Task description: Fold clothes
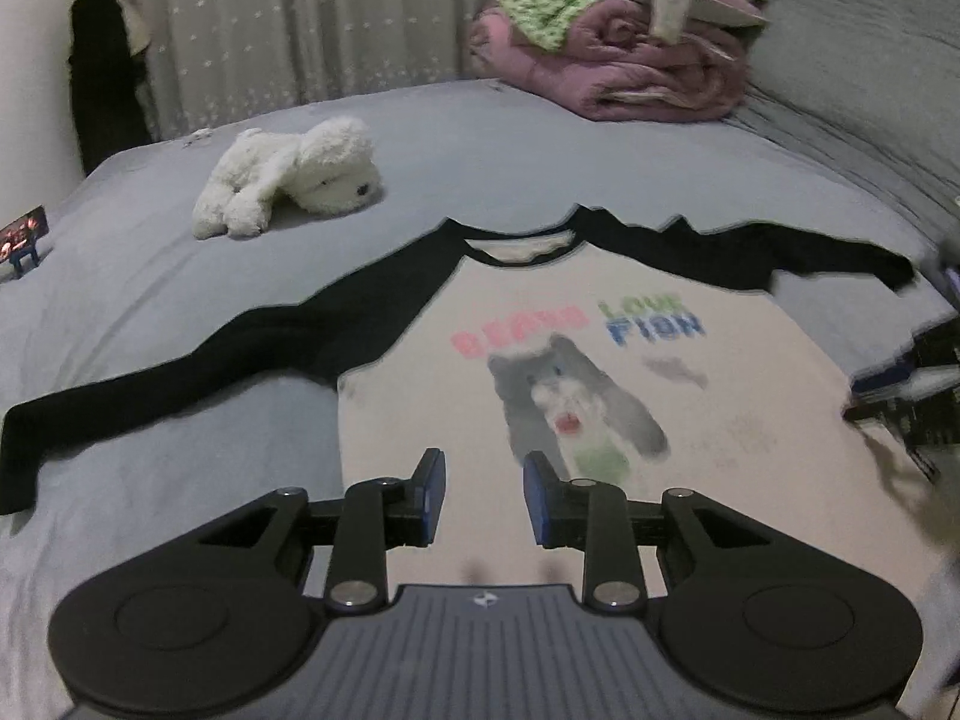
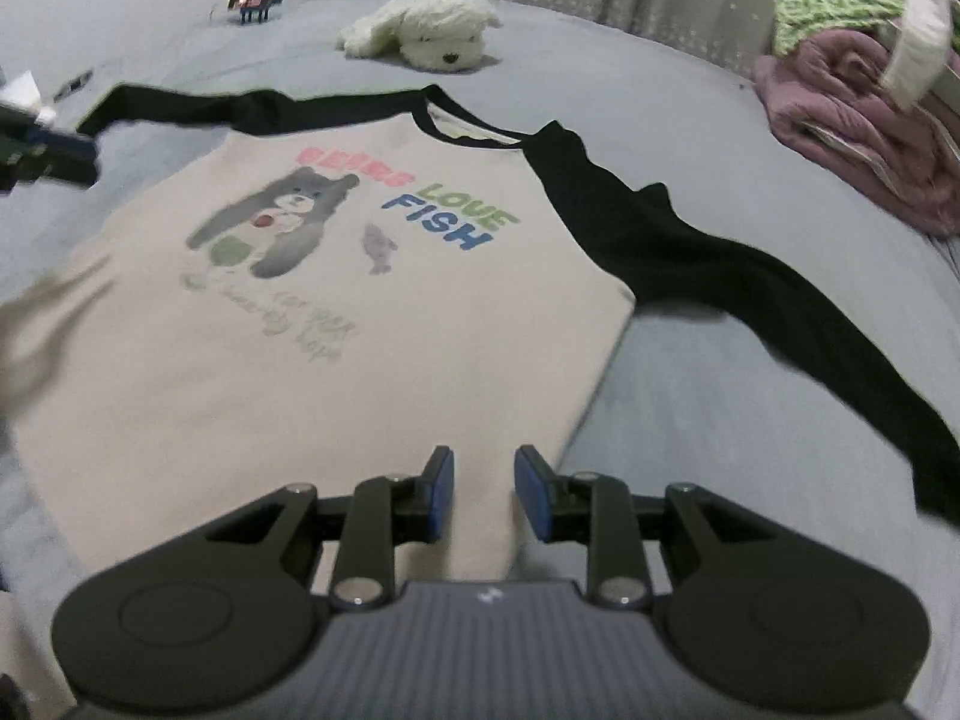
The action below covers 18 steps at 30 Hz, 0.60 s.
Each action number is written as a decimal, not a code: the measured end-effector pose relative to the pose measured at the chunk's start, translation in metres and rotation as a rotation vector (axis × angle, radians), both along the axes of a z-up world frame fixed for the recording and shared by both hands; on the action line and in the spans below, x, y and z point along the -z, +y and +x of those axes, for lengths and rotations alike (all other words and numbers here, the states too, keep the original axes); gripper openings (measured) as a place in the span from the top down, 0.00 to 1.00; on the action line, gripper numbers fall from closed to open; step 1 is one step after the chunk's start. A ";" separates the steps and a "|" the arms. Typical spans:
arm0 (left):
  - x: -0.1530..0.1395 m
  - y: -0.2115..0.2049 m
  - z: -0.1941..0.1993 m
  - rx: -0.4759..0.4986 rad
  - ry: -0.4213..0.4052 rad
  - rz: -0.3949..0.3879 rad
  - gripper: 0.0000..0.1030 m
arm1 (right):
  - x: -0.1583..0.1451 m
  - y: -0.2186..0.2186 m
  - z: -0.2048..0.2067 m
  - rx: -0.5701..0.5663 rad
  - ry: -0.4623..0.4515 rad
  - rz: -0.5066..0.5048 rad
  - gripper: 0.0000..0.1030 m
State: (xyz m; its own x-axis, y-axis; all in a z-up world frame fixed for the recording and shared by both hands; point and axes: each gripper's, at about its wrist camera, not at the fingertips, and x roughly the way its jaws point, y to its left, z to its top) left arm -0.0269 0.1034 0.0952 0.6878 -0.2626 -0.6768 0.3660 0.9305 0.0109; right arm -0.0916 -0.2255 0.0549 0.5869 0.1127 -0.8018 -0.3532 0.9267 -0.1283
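Left gripper (image 1: 485,483): bottom centre of frame, jaws parted, nothing between them, above the shirt's lower body. Right gripper (image 2: 483,480): bottom centre, jaws likewise apart and empty, over the hem near the shirt's edge. Shirt (image 2: 336,300): cream body, black raglan sleeves spread outward, black neckband, bear and fish print with "LOVE FISH" lettering; lies flat, face up, mid-frame on the grey bed (image 2: 720,420). White plush dog (image 1: 288,180): beyond the collar. Pink folded quilt (image 1: 624,60): upper right, clothes heaped on top.
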 end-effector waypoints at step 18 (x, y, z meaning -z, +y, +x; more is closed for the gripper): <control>0.051 0.002 0.116 -0.254 0.054 -0.055 0.73 | 0.022 -0.005 0.131 0.121 -0.055 -0.041 0.77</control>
State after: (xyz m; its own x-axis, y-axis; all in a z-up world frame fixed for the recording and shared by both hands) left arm 0.0890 0.1053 0.0441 0.6995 -0.1238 -0.7038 0.1197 0.9913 -0.0554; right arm 0.0398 -0.2308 0.0326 0.6377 0.0063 -0.7703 -0.2302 0.9558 -0.1828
